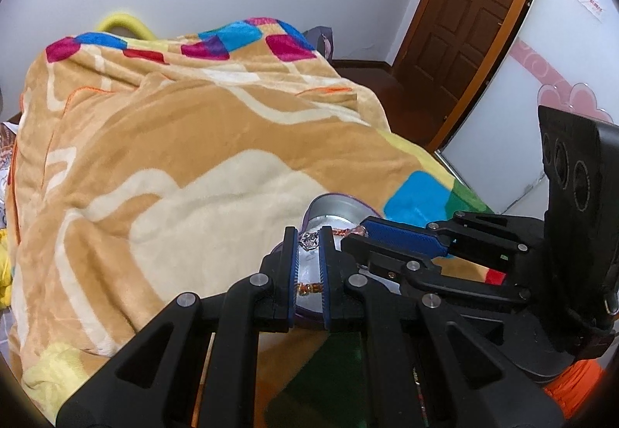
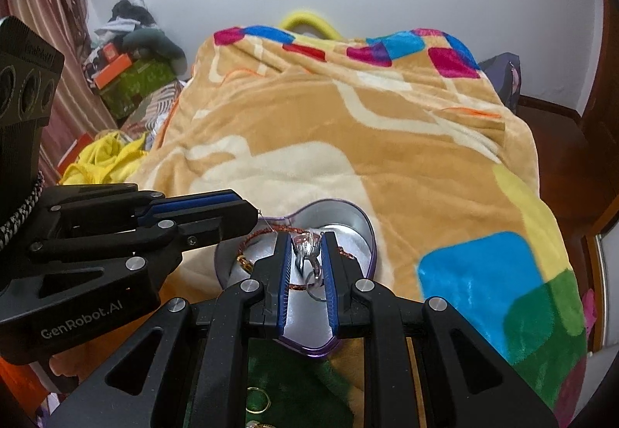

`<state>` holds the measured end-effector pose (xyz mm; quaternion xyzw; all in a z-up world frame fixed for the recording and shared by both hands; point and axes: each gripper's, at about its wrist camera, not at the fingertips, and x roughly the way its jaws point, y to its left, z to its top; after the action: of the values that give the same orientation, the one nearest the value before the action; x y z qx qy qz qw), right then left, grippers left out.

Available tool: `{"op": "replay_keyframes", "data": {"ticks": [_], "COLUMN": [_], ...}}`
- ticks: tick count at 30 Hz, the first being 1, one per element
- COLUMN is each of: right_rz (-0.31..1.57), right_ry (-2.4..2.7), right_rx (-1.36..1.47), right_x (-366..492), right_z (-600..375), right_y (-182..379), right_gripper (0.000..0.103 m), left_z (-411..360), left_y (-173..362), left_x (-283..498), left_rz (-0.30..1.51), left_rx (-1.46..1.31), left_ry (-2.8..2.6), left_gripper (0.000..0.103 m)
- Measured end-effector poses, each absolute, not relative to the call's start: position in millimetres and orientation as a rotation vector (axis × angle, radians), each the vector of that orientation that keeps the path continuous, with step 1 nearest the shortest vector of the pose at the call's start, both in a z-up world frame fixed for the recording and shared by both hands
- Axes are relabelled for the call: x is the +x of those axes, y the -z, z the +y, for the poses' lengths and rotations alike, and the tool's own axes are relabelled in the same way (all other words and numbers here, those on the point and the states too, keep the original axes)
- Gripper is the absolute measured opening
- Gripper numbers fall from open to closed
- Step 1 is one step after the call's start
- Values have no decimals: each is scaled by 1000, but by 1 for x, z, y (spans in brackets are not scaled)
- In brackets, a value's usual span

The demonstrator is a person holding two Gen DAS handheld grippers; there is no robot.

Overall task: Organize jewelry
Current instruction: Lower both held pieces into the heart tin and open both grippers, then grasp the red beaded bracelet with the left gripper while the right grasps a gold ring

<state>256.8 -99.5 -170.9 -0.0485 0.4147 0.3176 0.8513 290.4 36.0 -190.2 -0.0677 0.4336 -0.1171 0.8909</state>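
Silver sparkly jewelry piece with a ring-like loop (image 2: 307, 254) sits pinched between the blue pads of the right gripper (image 2: 307, 240), jaws nearly closed on it, directly over the heart-shaped purple-rimmed metal tin (image 2: 363, 230). Right gripper tilts steeply down into the tin. Left gripper (image 2: 253, 213) comes in from the side, also angled down, jaws almost fully closed; a thin clear thread seems to run from its tips, hold unclear. Tin lined with white satin, holding a reddish-brown braided cord bracelet (image 2: 267, 232) with gold clasp along the edge. Tin rests on the tan plush blanket with coloured squares (image 2: 348, 141). Gold hoop (image 2: 257, 401) lies on green cloth near the bottom edge.
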Motion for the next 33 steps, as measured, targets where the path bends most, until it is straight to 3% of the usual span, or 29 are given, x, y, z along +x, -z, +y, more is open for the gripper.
{"op": "replay_keyframes", "data": {"ticks": [11,17,25,33], "right_rz": [887,857,791,737], "right_ry": [-670,-654,-623,-601], "right_rx": [-147,-173,-187,-167], "right_x": [255,245,224,199], "right_z": [-96,-97,-105,-118], "right_y": [169,158,132,111], "right_gripper": [15,21,32,33], "left_z": [38,40,40,40], "left_y": [181,166,140,122], "left_x": [283,272,248,219], "left_rz": [887,862,815,787], "left_rx": [-140,-138,-104,-82], "left_ry": [241,235,221,200], "left_gripper": [9,12,20,31]}}
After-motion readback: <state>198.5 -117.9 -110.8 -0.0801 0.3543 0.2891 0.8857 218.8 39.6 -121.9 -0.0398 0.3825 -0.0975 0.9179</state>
